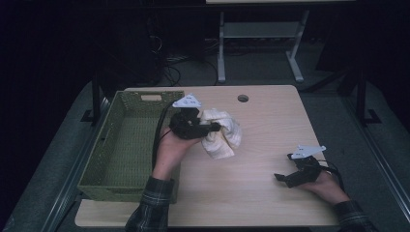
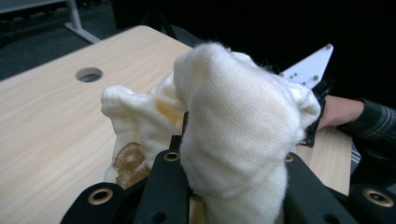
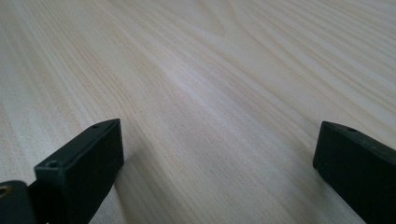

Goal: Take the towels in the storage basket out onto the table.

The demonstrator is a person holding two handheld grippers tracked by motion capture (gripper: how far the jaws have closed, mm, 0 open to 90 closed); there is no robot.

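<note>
A person in a plaid shirt works at a light wooden table (image 1: pixel 261 145) with 2 handheld grippers. The left gripper (image 1: pixel 212 127), seen from above just right of a green woven basket (image 1: pixel 125 145), has its jaws clamped on a bunched cream cloth (image 1: pixel 222 133). The cloth sits near the middle of the table, a little toward the far edge and well left of centre, with its lower folds hanging toward the tabletop; whether they touch the wood cannot be told.

In the left gripper view, the cloth (image 2: pixel 233 130) bulges up between the 2 black jaws, which press into it from either side. A brownish stain (image 2: pixel 128 161) marks a lower fold on the left of that view. A round hole (image 2: pixel 88 74) in the tabletop lies beyond the cloth.

The right gripper (image 1: pixel 283 178) rests low at the near right part of the table, well apart from the cloth, held in the person's right hand (image 1: pixel 326 183). In the right gripper view its 2 jaws stand spread wide with bare wood (image 3: pixel 210 93) between them and nothing held.

The basket stands at the table's left edge, just beside the left hand (image 1: pixel 169 150).
</note>
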